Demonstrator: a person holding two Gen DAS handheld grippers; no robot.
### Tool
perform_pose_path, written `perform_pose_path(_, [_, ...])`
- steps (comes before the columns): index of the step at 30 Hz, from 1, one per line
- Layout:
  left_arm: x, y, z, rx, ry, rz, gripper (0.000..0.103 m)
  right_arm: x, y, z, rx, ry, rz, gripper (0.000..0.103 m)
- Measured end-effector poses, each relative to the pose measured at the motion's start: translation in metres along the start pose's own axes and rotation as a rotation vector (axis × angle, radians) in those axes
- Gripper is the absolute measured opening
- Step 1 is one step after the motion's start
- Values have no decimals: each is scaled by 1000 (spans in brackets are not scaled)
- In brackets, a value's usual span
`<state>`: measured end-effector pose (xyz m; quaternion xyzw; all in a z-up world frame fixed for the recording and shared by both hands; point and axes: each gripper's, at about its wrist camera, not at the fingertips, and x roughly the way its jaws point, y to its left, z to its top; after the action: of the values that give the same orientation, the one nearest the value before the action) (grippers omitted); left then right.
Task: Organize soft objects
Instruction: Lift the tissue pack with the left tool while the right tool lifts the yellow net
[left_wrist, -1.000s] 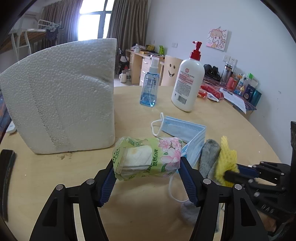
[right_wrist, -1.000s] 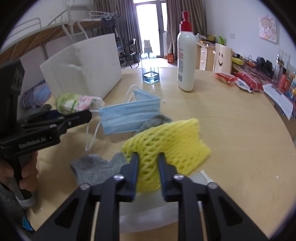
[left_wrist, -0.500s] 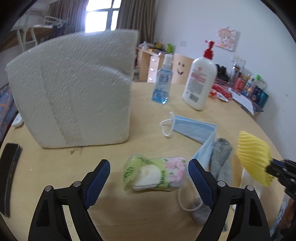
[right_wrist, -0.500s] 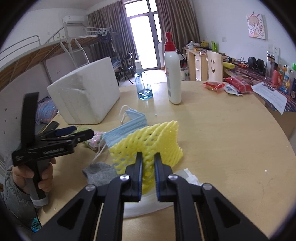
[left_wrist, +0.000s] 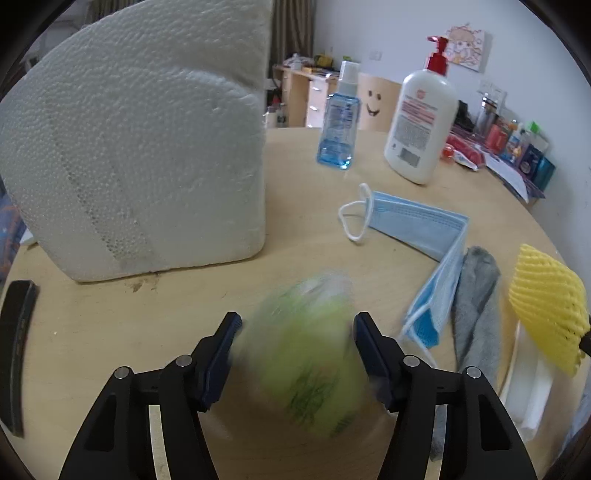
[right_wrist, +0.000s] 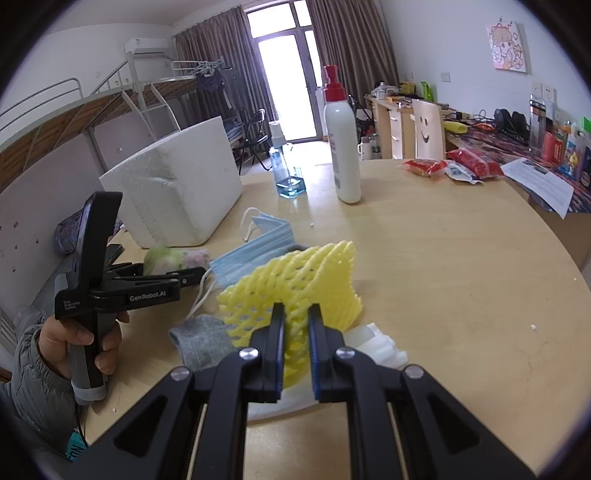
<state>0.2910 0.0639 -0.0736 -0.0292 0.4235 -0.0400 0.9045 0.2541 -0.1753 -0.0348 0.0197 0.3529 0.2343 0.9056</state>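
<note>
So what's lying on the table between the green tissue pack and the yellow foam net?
In the left wrist view, the folded blue face mask and the grey sock lie between the tissue pack and the yellow foam net.

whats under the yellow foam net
Under the yellow foam net, shut in the right gripper, lie a grey sock and a white foam piece on the table. The net hides where they meet.

Foam block (left_wrist: 140, 147) walls the left; bare table (right_wrist: 461, 266) lies open rightward.
</note>
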Motion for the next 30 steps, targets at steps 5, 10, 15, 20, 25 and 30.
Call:
perform_pose_path(5, [0, 2, 2, -13, -9, -14, 36, -4, 0, -2, -2, -11, -5, 14])
perform_pose_path(10, [-6, 5, -1, -17, -25, -25, 30, -9, 2, -4, -10, -31, -20, 14])
perform_pose_path(15, [-25, -1, -2, 15, -96, -32, 30, -18, 0, -2, -2, -57, -28, 14])
perform_pose_path(20, [-57, -7, -5, 25, -213, -12, 30, -32, 3, 3, -10, -108, -34, 14])
perform_pose_path(25, [-99, -13, -10, 31, -389, 39, 30, -49, 9, 8, -24, -152, -37, 14])
perform_pose_path(30, [-123, -15, -15, 19, -430, 16, 30, -59, 16, 12, -41, -181, -29, 14])
